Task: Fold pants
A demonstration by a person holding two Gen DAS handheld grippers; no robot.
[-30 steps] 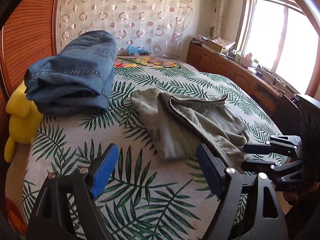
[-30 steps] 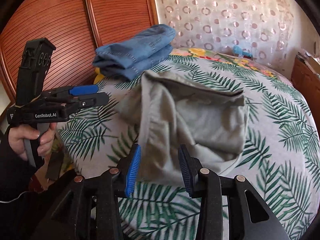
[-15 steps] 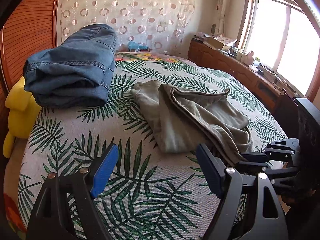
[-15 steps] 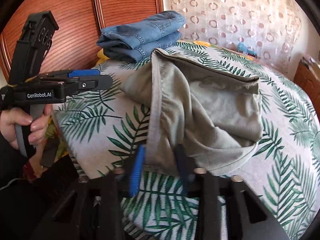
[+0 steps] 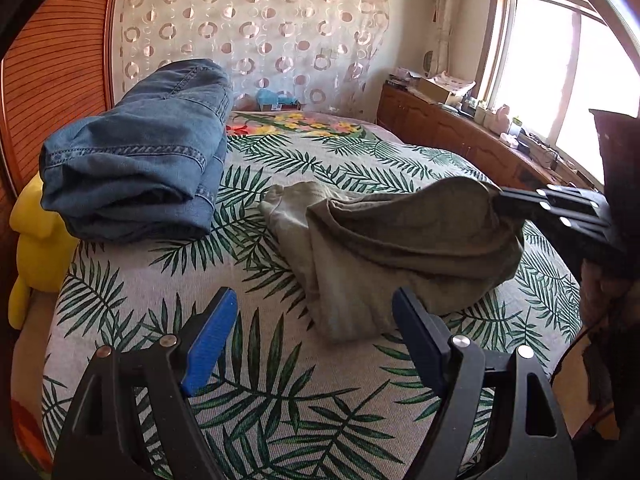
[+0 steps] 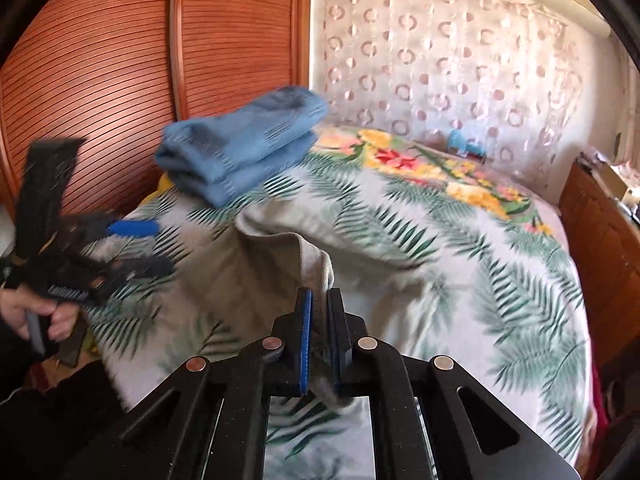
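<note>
Grey-green cotton pants point(image 5: 400, 248) pinched in right gripper point(image 6: 320, 308), left gripper point(image 5: 312, 332) agape, folded blue jeans point(image 5: 136, 168) beside, palm-leaf bedspread point(image 5: 280, 380) beneath.

A home bedroom: a bed point(image 5: 280, 380) under a palm-leaf spread, slatted wooden wardrobe doors point(image 6: 120, 60), a curtain point(image 5: 248, 36) with ring patterns behind it, a sunlit window point(image 5: 560, 72) over a cluttered low wooden cabinet point(image 5: 460, 136)

bed point(image 5: 248, 364) — jeans point(image 5: 136, 168), khaki pants point(image 5: 360, 264)
</note>
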